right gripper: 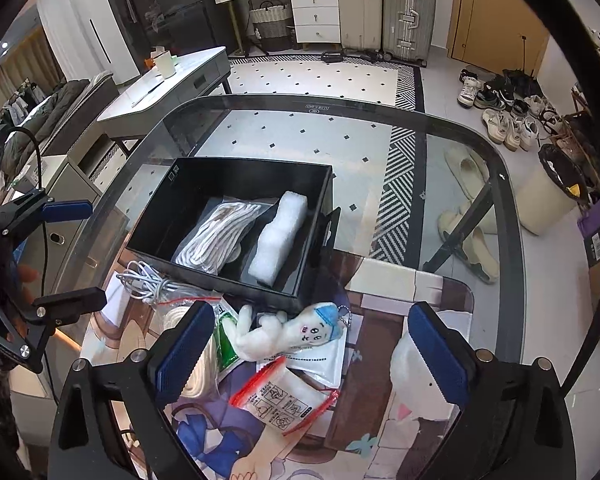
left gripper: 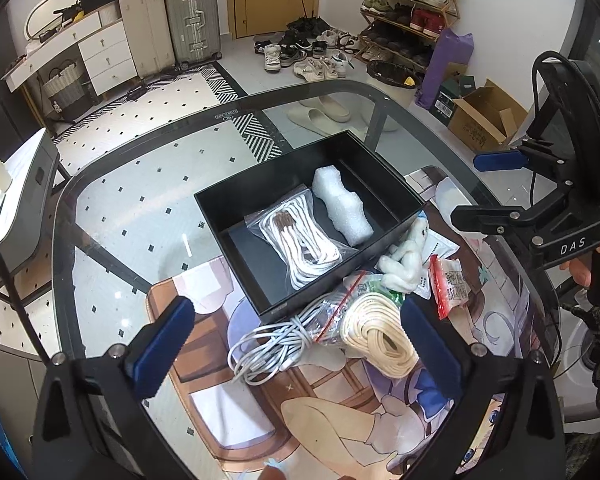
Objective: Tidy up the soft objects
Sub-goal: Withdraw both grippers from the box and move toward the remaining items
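Left gripper (left gripper: 296, 344) jaws spread wide, nothing between the pads; it hangs over the grey cable bundle (left gripper: 266, 346) and cream rope coil (left gripper: 380, 334) at the near edge of the black box (left gripper: 236, 240). Glass surface (left gripper: 112, 240) left of the box is bare out to its rounded rim. Box holds the bagged white cord (left gripper: 300, 240) on the left and the foam piece (left gripper: 342, 208) on the right, with floor free at the near-left corner. Right of the box: white plush toy (right gripper: 296, 330) touching the box's near wall and lying on a white packet (right gripper: 324, 364), with the red-zip bag (right gripper: 288, 396) just below. Right gripper (right gripper: 312, 356) jaws released too, straddling the plush and bag without contact. The printed mat (right gripper: 384, 288) reaches the surface's right edge.
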A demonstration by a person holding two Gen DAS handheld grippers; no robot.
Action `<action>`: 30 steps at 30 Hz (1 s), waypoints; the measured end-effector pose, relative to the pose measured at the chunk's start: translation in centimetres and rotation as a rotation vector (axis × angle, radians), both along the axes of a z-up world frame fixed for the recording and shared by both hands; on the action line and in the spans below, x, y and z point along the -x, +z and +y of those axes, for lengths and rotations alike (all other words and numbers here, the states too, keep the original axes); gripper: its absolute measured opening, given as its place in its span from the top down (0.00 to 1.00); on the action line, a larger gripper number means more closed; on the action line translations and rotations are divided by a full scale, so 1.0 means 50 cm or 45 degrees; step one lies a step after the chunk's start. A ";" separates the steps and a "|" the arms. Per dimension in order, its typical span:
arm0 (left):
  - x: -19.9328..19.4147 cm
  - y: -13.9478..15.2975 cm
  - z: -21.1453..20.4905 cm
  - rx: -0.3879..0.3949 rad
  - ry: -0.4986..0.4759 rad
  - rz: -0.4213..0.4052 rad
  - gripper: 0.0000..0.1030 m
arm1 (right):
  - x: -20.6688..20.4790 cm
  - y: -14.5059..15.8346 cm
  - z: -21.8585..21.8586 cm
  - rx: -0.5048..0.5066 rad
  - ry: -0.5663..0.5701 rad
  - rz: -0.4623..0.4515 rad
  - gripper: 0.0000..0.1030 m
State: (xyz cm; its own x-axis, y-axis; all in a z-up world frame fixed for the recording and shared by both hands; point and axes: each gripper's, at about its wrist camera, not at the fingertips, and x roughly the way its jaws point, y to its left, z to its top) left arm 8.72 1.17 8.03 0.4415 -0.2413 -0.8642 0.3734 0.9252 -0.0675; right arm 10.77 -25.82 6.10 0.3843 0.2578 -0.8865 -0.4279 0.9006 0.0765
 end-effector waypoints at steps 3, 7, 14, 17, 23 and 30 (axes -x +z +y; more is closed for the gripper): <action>0.010 -0.003 0.006 0.002 0.005 0.000 0.00 | 0.011 -0.007 -0.009 -0.007 -0.002 0.011 0.02; 0.022 -0.007 0.013 -0.005 0.006 -0.004 0.00 | 0.023 -0.012 -0.019 -0.013 -0.006 0.020 0.02; 0.038 -0.023 0.016 -0.019 -0.014 0.003 0.00 | 0.044 -0.020 -0.025 -0.028 -0.005 0.027 0.02; 0.042 -0.035 0.017 -0.023 -0.020 0.017 0.00 | 0.058 -0.028 -0.026 -0.029 0.005 0.034 0.02; 0.048 -0.056 0.011 -0.026 -0.040 0.030 0.00 | 0.084 -0.039 -0.019 -0.017 0.040 0.041 0.02; 0.052 -0.079 0.007 -0.024 -0.057 0.051 0.00 | 0.113 -0.052 -0.004 0.002 0.103 0.045 0.02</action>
State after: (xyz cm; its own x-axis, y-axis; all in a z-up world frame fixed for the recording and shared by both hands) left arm 6.10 1.52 4.08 0.3959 -0.2435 -0.8854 0.4117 0.9089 -0.0658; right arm 5.14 -26.02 3.49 0.3305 0.2852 -0.8997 -0.4960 0.8635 0.0915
